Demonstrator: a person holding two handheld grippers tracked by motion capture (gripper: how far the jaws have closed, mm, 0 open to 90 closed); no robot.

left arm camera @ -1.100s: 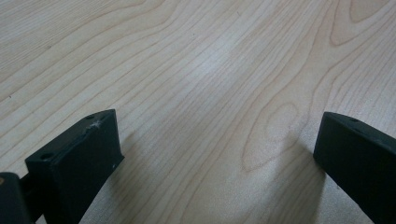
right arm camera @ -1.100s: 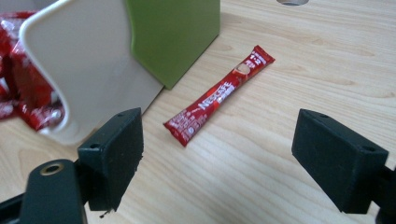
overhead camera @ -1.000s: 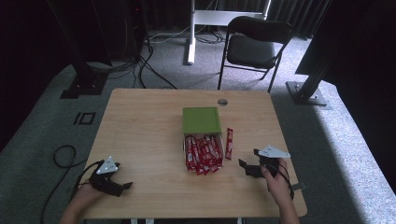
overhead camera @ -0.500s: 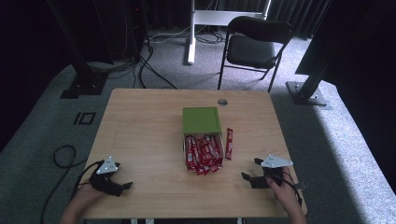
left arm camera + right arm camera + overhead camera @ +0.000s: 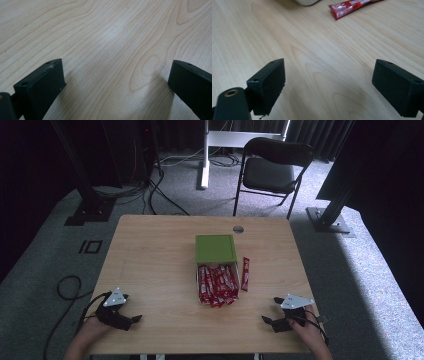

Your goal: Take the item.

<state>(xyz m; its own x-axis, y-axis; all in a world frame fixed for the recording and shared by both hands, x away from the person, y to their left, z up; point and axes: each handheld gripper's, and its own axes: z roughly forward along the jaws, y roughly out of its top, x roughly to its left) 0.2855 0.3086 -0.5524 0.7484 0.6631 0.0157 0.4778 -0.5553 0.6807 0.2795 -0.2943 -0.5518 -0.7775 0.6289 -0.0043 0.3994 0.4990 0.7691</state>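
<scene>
A wooden table (image 5: 150,265) is holding a green box (image 5: 215,248) at its middle, with red packets (image 5: 217,282) spilling from its near side and one loose packet (image 5: 245,273) lying just right of them. The left gripper (image 5: 131,321) and right gripper (image 5: 268,322) are resting near the near corners, jaws apart and empty. Both are sitting close to the near edge, so a slip could likely drop one. Bare wood is lying open between them.
</scene>
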